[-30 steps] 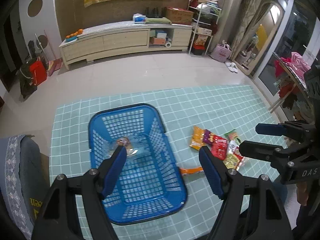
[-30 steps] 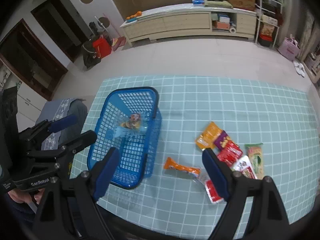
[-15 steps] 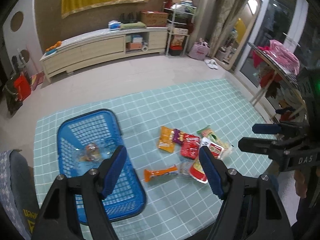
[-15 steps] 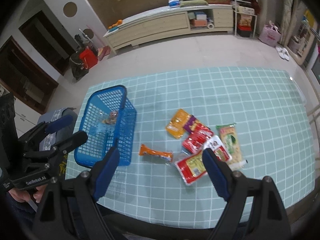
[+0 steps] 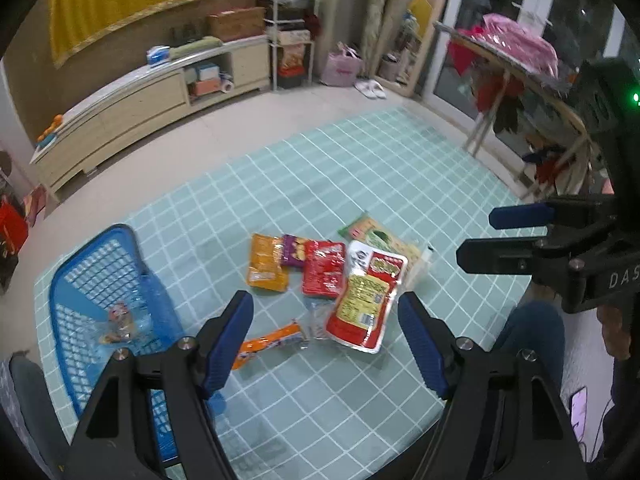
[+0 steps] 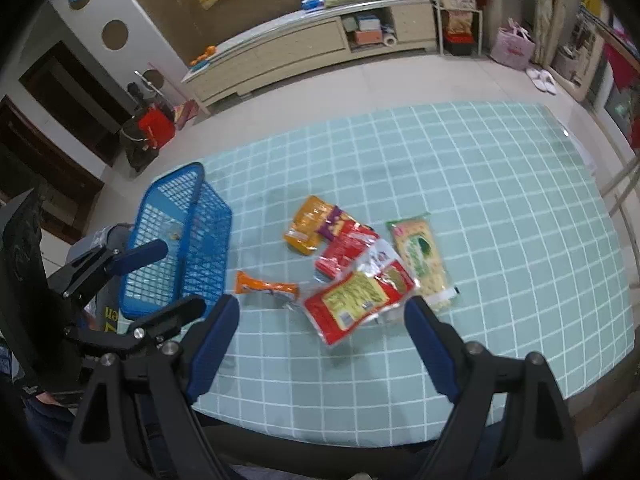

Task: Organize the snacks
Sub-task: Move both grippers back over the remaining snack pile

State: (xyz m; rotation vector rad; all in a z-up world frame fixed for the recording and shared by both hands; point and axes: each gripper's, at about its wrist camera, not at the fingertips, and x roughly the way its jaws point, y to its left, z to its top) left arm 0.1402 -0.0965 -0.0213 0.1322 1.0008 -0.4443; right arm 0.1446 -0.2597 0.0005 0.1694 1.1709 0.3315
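My left gripper (image 5: 326, 332) and right gripper (image 6: 320, 334) both hang spread and empty above the table (image 6: 500, 208). Below lie the loose snacks (image 6: 360, 256), with one packet (image 5: 118, 322) already in the blue basket (image 5: 132, 240). I judge I'm choosing the next pick; the large red pouch (image 5: 366, 300) is closest, calling for a descent and pinch.

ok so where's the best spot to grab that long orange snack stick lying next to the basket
Probably across the middle of the long orange snack stick, coming from above with the jaws spanning its narrow width. It lies flat on the tablecloth, apart from the blue basket. Its right end touches the clear wrapper by the big red pouch, so the middle or left end is freer. The left gripper is open nearby.
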